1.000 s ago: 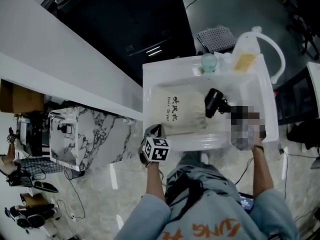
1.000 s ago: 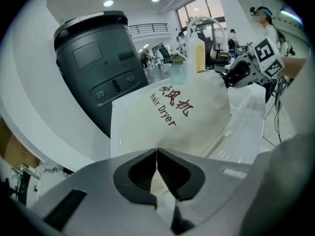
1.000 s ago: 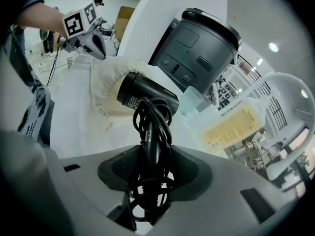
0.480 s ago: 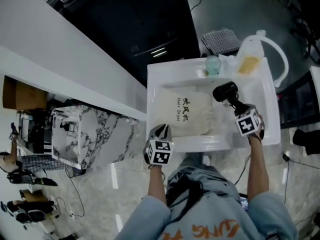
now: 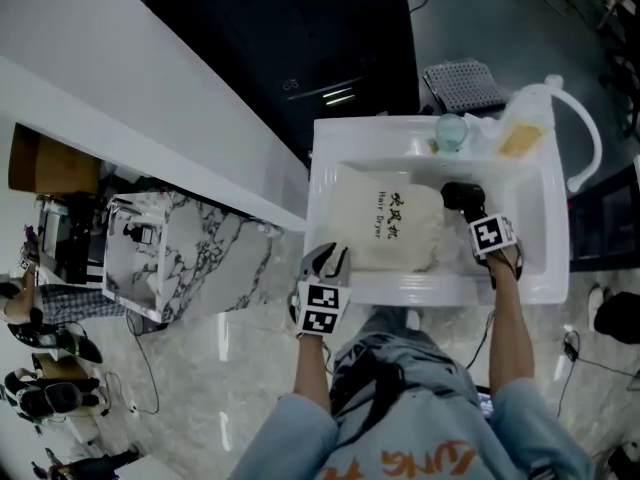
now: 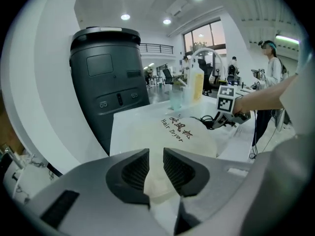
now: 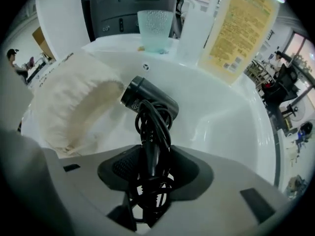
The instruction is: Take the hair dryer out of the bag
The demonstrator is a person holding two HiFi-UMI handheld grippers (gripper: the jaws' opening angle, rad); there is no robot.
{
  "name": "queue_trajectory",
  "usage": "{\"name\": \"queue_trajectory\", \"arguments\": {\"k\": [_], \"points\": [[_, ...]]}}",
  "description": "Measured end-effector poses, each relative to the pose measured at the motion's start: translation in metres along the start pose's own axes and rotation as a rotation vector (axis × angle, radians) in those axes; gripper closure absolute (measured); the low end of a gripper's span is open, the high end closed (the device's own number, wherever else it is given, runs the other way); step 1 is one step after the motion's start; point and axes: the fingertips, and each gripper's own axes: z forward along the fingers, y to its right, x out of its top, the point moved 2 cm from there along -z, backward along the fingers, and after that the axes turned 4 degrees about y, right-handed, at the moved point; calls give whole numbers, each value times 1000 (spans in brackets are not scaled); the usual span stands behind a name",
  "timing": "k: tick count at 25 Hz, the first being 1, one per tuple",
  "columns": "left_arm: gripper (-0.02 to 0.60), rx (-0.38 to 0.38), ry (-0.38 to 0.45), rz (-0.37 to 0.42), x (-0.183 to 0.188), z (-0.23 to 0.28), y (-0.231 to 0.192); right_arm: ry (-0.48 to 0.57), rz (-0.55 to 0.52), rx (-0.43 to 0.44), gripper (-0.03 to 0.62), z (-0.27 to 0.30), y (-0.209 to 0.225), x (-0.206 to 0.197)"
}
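A black hair dryer (image 5: 460, 196) with its cord wound round the handle lies out of the bag, low in the white basin (image 5: 330, 168). My right gripper (image 5: 472, 216) points steeply down and is shut on the handle (image 7: 150, 166); the barrel (image 7: 147, 100) sticks out ahead. The cream cloth bag (image 5: 385, 230) printed "Hair Dryer" lies flat to its left, its open mouth (image 7: 74, 97) facing the dryer. My left gripper (image 5: 328, 258) hovers at the bag's near edge. Its jaws (image 6: 156, 168) are opening; bag cloth (image 6: 177, 136) shows in the gap, and the pads do not press it.
A clear glass (image 5: 451, 131) and a large bottle with a yellow label (image 5: 525, 133) stand at the basin's far rim. A tall black appliance (image 5: 300, 48) is behind the basin, a grey rack (image 5: 465, 78) beyond. A marble block (image 5: 190, 258) stands at the left. People stand at the far right (image 6: 273, 63).
My right gripper has rolled over and come down with the hair dryer into the basin beside the bag. My left gripper's jaws have parted at the bag's edge and lifted a little.
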Motion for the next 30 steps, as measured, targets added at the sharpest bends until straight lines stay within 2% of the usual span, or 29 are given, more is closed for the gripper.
{"name": "queue_trajectory", "arguments": {"k": [7,14,18,21,23,24,26,30], "points": [[494,-23,61,-7,18,-2,5,-47,-22,-52,416,22,2,1],[494,-69,69,4,25,6,20,-68,-118,-85,411,29,-4,0],[494,-93,74,25,30,6,31,-37,-154,-66,407,29,-13,1],[494,-104,95,26,37,4,36,-6,-104,2,402,18,-27,-7],[494,-112,123,15,45,3,40,66,-60,54,408,5,-37,-6],[495,-117,142,5,50,1,42,144,-62,53,414,-6,-36,3],[496,-128,185,-15,60,-1,49,329,-93,3,433,-32,-25,26],[509,-152,274,-49,86,-5,67,525,-48,-48,508,-88,-10,37]]}}
